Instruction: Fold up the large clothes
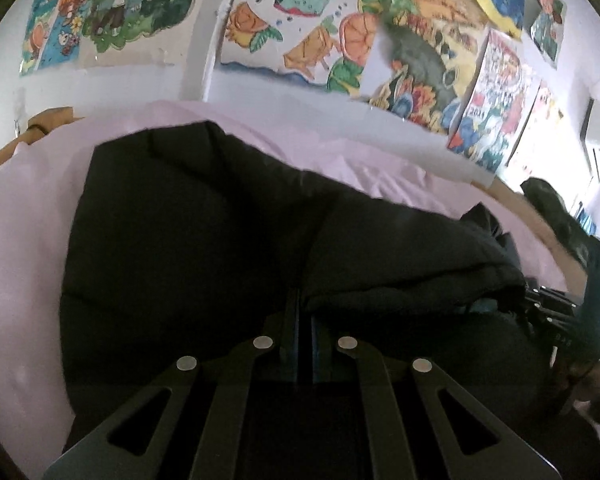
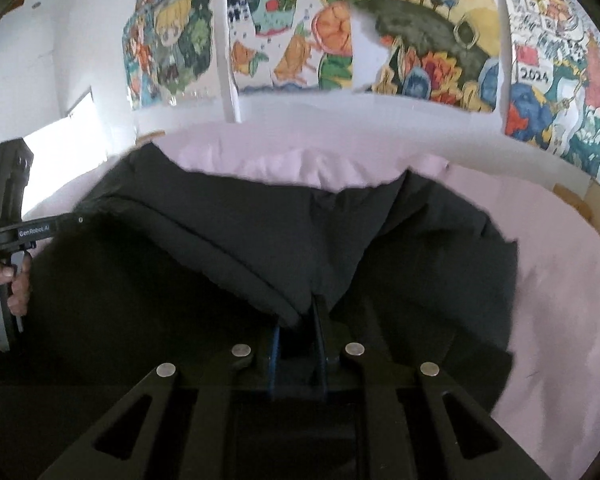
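the left gripper [image 1: 303, 316] is angled downward, clenched on the black coat [image 1: 188, 240]; the right gripper [image 2: 300, 320] is likewise tilted down, clamped on a coat fold ahead.

We see our right gripper [image 2: 300, 320] low in the middle, its jaws nearly together and pinching a bunched fold of the black padded coat [image 2: 236, 240]. The coat spreads out from the gripper over a pale pink sheet [image 2: 560, 280], which shows beyond the coat and to its right. Left of the coat, our left hand [image 2: 4, 288] holds the handle of the other gripper, whose body reaches the coat's left edge. Above the coat, beyond the sheet, colourful drawings [image 2: 420, 40] cover the white wall.
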